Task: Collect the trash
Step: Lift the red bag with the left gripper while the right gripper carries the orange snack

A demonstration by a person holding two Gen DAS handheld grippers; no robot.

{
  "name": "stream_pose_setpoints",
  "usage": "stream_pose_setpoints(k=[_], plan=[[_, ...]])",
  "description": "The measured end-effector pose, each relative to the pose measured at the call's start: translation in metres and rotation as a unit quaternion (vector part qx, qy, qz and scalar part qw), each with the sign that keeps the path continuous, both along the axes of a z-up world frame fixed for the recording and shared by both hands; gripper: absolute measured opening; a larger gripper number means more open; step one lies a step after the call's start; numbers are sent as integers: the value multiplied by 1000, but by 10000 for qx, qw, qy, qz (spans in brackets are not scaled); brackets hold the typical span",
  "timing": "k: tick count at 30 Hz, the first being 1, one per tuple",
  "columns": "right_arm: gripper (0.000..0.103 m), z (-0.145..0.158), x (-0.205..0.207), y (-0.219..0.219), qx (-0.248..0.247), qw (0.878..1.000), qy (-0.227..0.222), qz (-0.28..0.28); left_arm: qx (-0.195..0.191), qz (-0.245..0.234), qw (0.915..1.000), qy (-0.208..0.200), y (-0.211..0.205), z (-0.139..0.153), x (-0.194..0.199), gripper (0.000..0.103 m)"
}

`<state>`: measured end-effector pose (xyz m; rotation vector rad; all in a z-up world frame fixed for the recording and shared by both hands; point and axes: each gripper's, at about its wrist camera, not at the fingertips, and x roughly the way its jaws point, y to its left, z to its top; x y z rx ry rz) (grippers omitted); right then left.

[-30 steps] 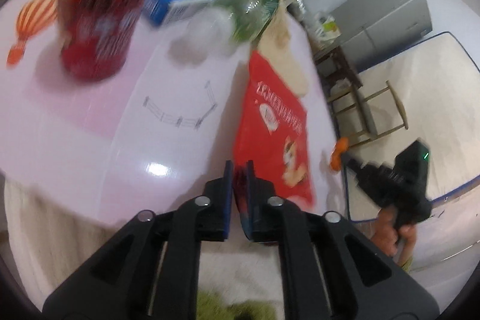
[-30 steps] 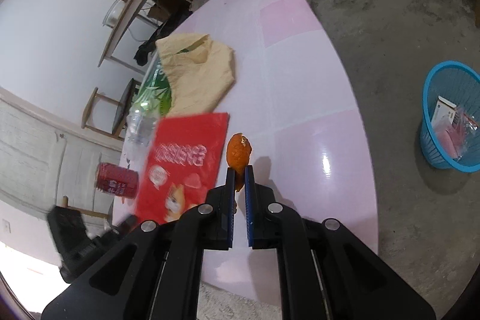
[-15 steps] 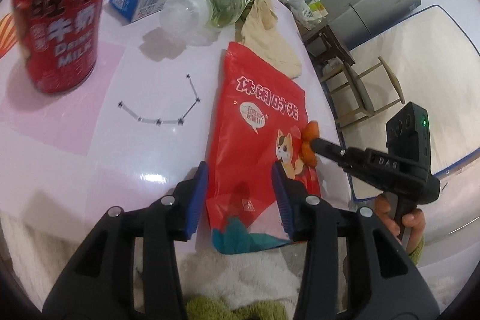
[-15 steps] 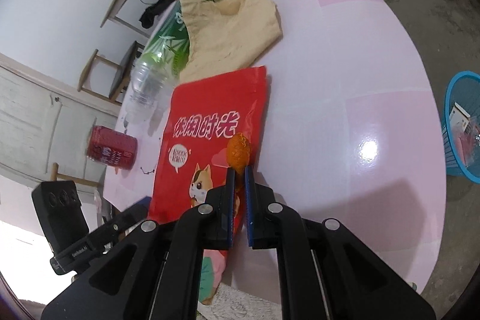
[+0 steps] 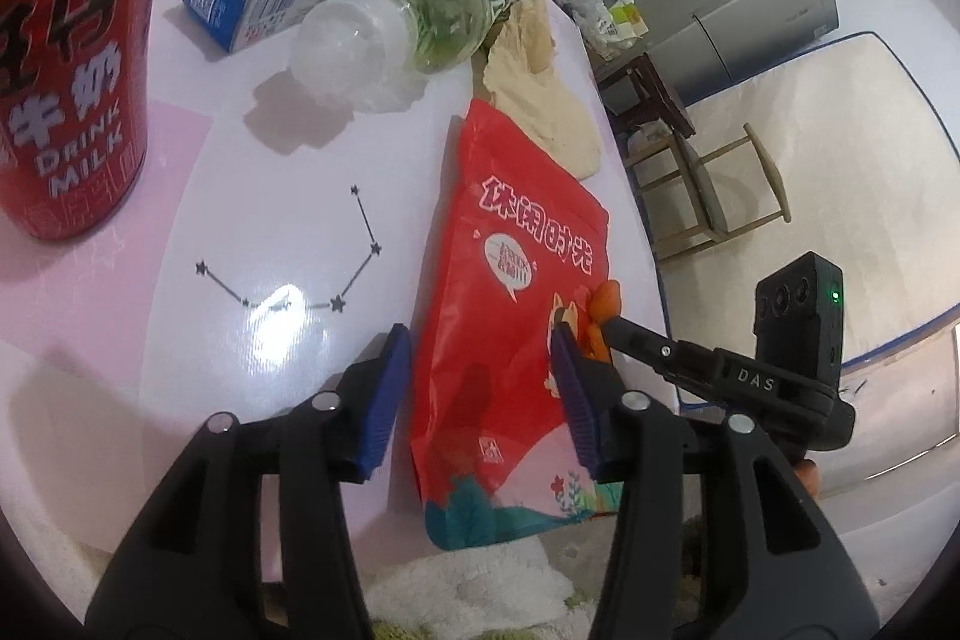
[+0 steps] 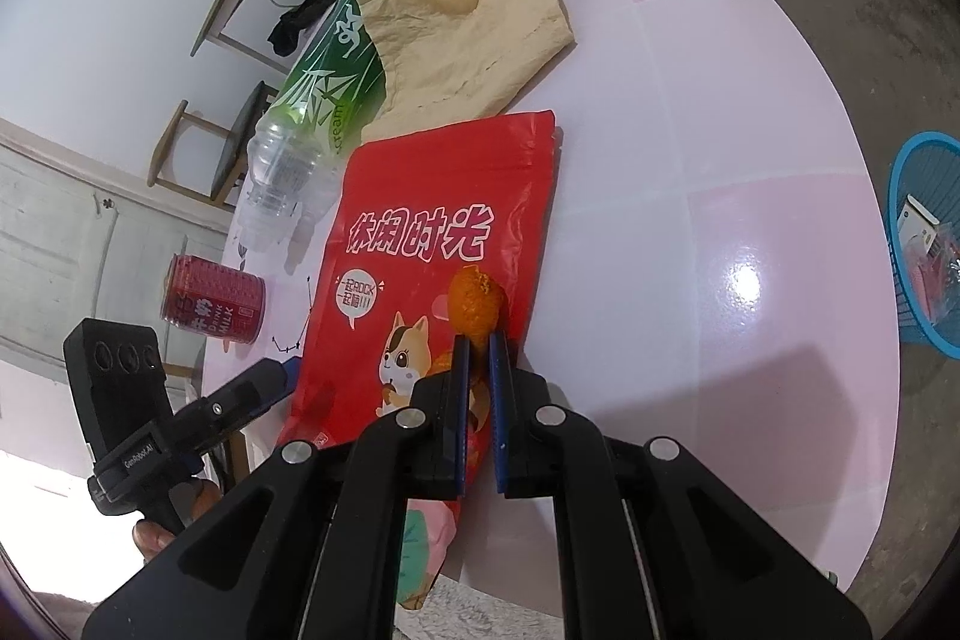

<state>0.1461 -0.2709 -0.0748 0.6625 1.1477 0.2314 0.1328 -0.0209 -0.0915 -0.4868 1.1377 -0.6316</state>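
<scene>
Orange peel (image 6: 475, 305) pinched in right gripper (image 6: 478, 340), left gripper (image 5: 480, 388) spread astride glossy red snack bag (image 5: 510, 340).

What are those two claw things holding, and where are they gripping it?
The right gripper pinches an orange peel by its lower end. The left gripper is open, straddling the red snack bag.

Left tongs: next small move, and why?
Probably close the left tongs on the red pouch: they are open, their pads straddle its lower part at the table edge. The right tongs already hold the orange scrap above it.
</scene>
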Motion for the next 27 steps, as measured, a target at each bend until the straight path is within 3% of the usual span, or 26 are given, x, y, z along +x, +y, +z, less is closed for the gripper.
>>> stream_pose_setpoints(k=[3,6,10,13,15,17,23,27], plan=[[7,0,0,0,18,10000,4,-21,111,-126,9998,-63,-7,3,0,49],[7,-1,0,-1,26,10000,11,-30,-42,-166,9998,51,-10,1,2,49],[7,0,0,-1,20,10000,5,-28,-496,-99,9982,331,0,-4,5,49],[7,-1,0,-1,28,10000,7,-28,-1204,-173,9906,619,6,-11,6,49],[7,0,-1,-1,30,10000,11,-32,-1303,-212,9892,637,5,-11,5,49],[7,-1,-1,-2,52,10000,16,-46,-1048,-241,9929,512,0,-9,4,47],[7,-1,-3,-1,121,9999,18,-103,-137,-485,9987,122,-16,-1,-2,15],[7,2,-7,-4,142,9998,-44,-136,-66,-629,9980,-3,-20,4,-6,8]])
